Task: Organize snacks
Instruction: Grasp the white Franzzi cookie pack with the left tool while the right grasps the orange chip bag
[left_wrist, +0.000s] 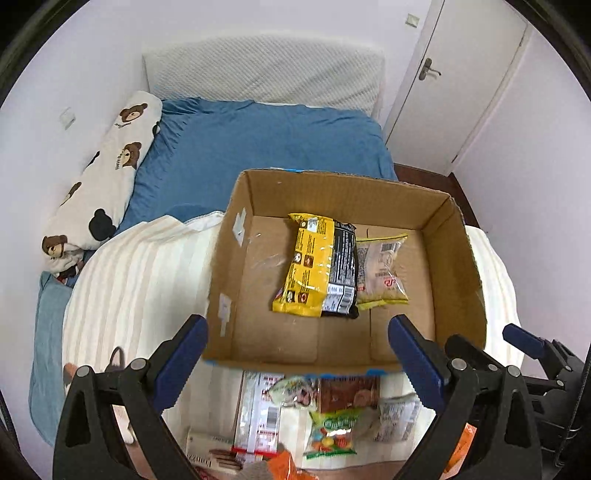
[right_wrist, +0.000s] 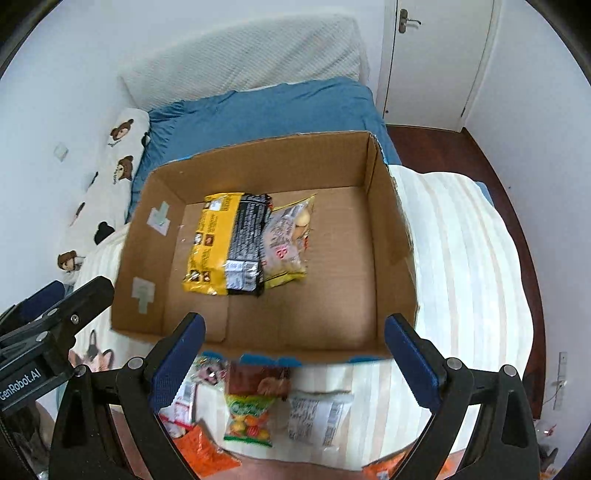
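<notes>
Two grippers: left gripper (left_wrist: 297, 332) and right gripper (right_wrist: 293, 330) both hover with fingers spread wide and nothing between them, likely poised to choose the next packet.
Loose snacks: waiting at 6 o'clock on the striped blanket (left_wrist: 147, 266), just short of the box; green candy bag (right_wrist: 248, 417) beside a white wrapped packet (right_wrist: 319, 419), placed within easy reach.
Cardboard box (left_wrist: 458, 266): at 12 o'clock beyond them, open-topped to receive snacks.
Sorted so far: yellow-and-black packet (left_wrist: 316, 266) overlapping a clear bun packet (left_wrist: 384, 269) on the box floor.
Left view only: door handle (left_wrist: 428, 70) at 1 o'clock; bear-print pillow (left_wrist: 110, 162) in full.
Right view only: dark wood floor (right_wrist: 498, 173) at 2 o'clock; orange packet (right_wrist: 203, 450) at 7 o'clock.
</notes>
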